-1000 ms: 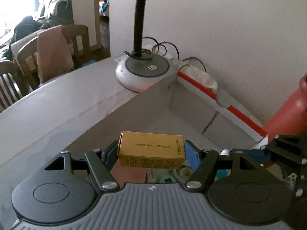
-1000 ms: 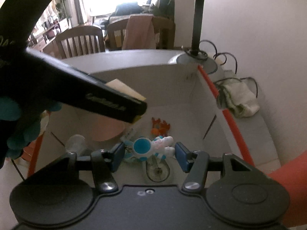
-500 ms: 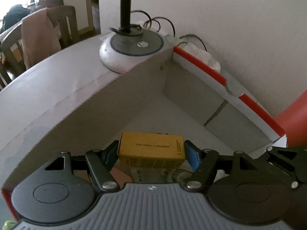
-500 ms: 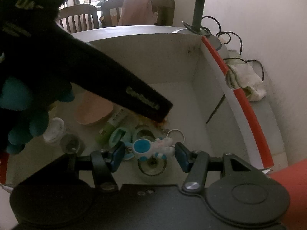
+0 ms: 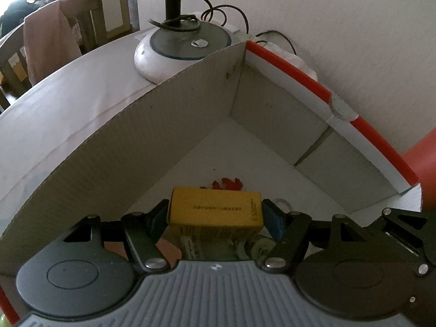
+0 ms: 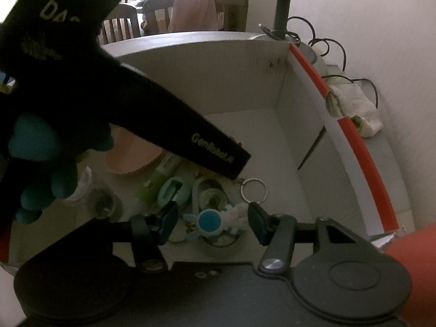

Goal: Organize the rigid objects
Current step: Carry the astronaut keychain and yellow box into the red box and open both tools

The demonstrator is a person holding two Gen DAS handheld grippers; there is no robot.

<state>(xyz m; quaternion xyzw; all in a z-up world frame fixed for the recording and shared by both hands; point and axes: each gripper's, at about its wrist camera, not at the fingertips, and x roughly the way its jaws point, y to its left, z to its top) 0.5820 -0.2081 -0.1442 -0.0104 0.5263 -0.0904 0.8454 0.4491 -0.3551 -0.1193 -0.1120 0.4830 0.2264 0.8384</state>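
My left gripper (image 5: 215,211) is shut on a small yellow box (image 5: 215,209) and holds it inside the open cardboard box (image 5: 114,136), above its floor. My right gripper (image 6: 213,220) holds a blue and white keychain toy (image 6: 215,220) between its jaws, low over the cardboard box's floor (image 6: 272,147). The left gripper's dark body (image 6: 109,87) crosses the left of the right wrist view and hides the yellow box there.
On the box floor lie a pink dish (image 6: 133,158), a green tube (image 6: 158,177), a mint oval piece (image 6: 173,193), a key ring (image 6: 253,190) and an orange toy (image 5: 227,184). A lamp base (image 5: 185,49) and cables stand behind the box by the wall.
Both grippers have moved down into the cardboard box with their objects still held. The left gripper now sits lower and further forward over the box floor.
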